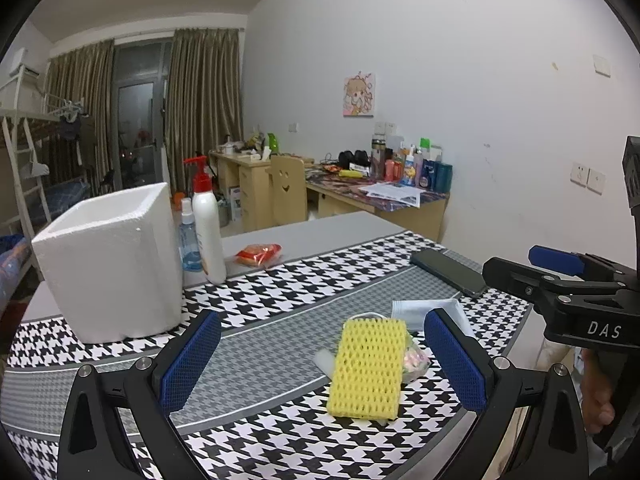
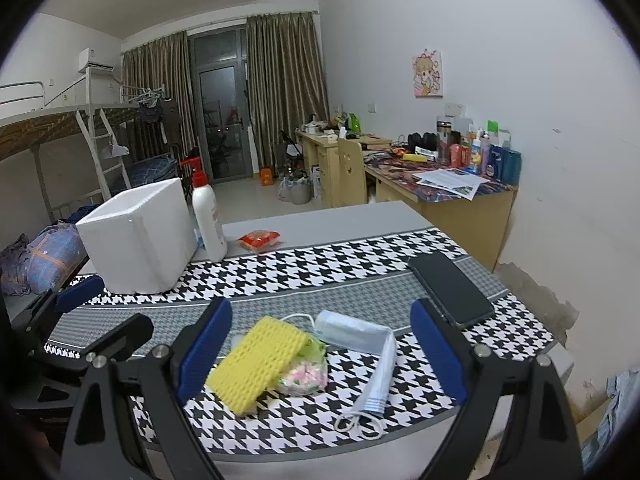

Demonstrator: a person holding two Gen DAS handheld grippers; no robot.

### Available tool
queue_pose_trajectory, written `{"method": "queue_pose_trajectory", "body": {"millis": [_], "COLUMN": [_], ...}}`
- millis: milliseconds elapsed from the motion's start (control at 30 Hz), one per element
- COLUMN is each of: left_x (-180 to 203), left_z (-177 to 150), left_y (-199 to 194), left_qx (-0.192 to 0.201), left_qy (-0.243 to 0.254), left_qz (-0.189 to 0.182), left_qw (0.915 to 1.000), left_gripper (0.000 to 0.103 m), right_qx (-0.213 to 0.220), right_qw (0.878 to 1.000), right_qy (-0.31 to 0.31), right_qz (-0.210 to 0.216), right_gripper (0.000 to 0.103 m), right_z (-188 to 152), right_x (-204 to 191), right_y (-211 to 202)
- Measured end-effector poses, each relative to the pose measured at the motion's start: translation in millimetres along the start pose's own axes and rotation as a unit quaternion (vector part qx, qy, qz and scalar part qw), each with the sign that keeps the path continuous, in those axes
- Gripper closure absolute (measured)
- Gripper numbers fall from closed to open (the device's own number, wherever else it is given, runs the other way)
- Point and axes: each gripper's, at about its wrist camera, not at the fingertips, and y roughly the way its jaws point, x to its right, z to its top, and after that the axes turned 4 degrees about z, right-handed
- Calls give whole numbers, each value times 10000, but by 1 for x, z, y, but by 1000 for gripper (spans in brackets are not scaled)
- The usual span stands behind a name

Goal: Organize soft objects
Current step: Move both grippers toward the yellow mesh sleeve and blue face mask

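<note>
A yellow foam net sleeve (image 1: 368, 368) (image 2: 258, 364) lies on the houndstooth tablecloth (image 1: 304, 292) (image 2: 320, 264), partly over a small clear bag of pastel bits (image 1: 416, 360) (image 2: 304, 374). A pale blue face mask (image 1: 428, 312) (image 2: 364, 344) lies just right of them. A white foam box (image 1: 116, 264) (image 2: 140, 236) stands open-topped at the back left. My left gripper (image 1: 322, 360) is open above the table, its fingers on either side of the yellow sleeve. My right gripper (image 2: 322, 352) is open too, spanning sleeve, bag and mask.
A black phone (image 1: 448, 272) (image 2: 452, 288) lies at the table's right edge. A white pump bottle (image 1: 208, 224) (image 2: 208, 216), a small spray bottle (image 1: 188, 240) and a red snack packet (image 1: 258, 254) (image 2: 259, 238) sit behind. The right gripper's body (image 1: 560, 288) hangs at the right.
</note>
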Motion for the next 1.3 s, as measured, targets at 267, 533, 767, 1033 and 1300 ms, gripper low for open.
{"method": "queue_pose_trajectory", "body": {"millis": [267, 533, 767, 1033, 1300], "left_x": [11, 20, 25, 34, 42], "left_z": [-8, -16, -23, -30, -41], "left_y": [12, 26, 39, 51, 61], "left_qx": [-208, -411, -592, -832, -1066], "left_qy": [77, 126, 137, 192, 303], "left_qz": [-94, -145, -187, -250, -279], "left_qw": [9997, 9990, 9980, 9960, 9934], "left_gripper": [1, 1, 1, 1, 1], "right_qx": [-109, -257, -388, -582, -797], "right_qw": [9998, 9993, 9987, 9975, 9959], "right_qy": [84, 199, 229, 291, 328], "right_qz": [-132, -191, -230, -267, -291], "right_gripper": [10, 10, 10, 10, 10], "right_z": [-7, -14, -19, -27, -36], "right_x": [14, 25, 32, 41, 46], "right_y": [6, 12, 20, 31, 40]}}
